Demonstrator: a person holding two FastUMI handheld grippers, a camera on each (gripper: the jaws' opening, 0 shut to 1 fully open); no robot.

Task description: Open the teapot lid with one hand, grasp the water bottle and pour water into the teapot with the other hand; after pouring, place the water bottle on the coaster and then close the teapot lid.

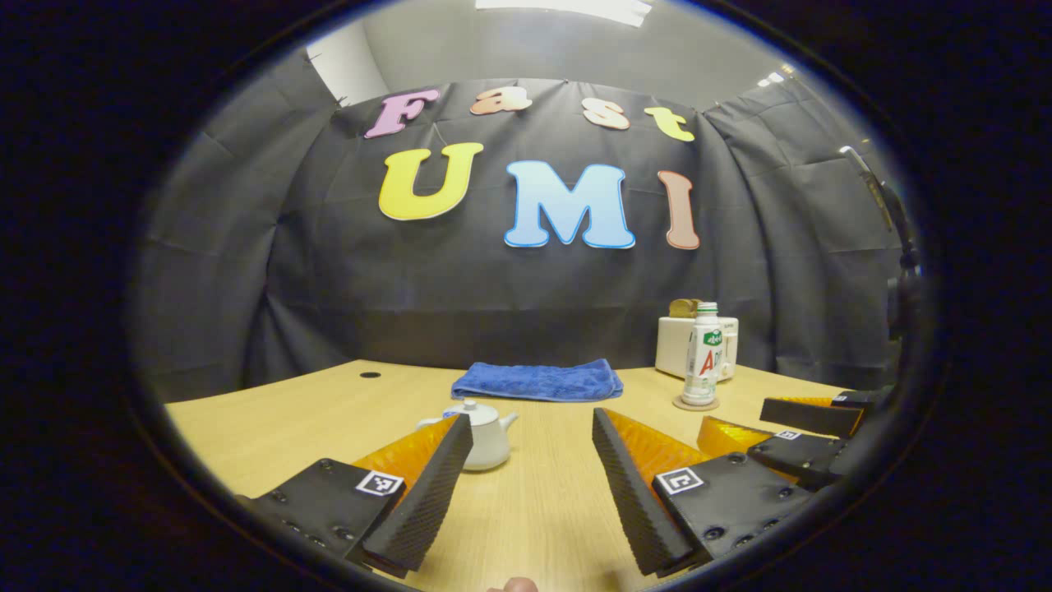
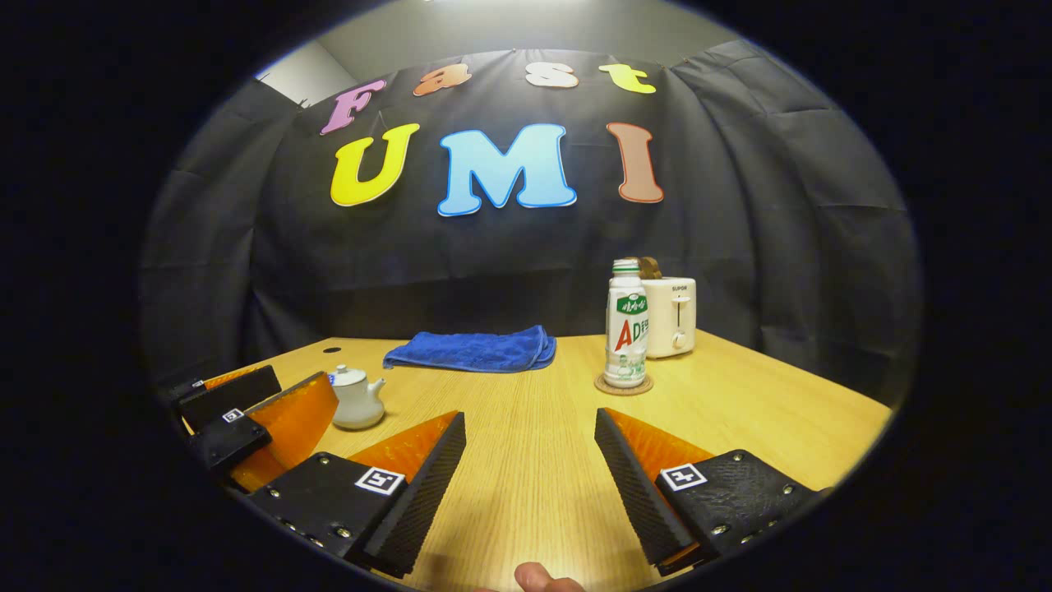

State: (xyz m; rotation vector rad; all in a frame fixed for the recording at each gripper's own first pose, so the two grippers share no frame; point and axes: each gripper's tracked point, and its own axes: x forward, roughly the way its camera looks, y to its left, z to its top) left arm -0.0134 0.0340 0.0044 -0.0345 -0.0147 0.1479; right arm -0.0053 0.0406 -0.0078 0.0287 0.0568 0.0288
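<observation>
A small white teapot (image 1: 485,432) with its lid on stands on the wooden table (image 1: 542,501), just ahead of my left gripper (image 1: 532,423), which is open and holds nothing. The water bottle (image 1: 703,355), white with a green cap, stands upright on a round coaster (image 1: 695,404) toward the back right. In the right gripper view the teapot (image 2: 357,398) sits to the left and the bottle (image 2: 626,335) on its coaster (image 2: 623,385) ahead, slightly right. My right gripper (image 2: 530,421) is open and empty, some way short of the bottle. The left gripper (image 2: 246,411) shows at the left edge there.
A folded blue towel (image 1: 538,381) lies at the back middle of the table. A white toaster (image 1: 678,345) with bread in it stands behind the bottle. The right gripper (image 1: 809,427) shows at the right edge of the left gripper view. A fingertip (image 2: 538,575) shows at the bottom.
</observation>
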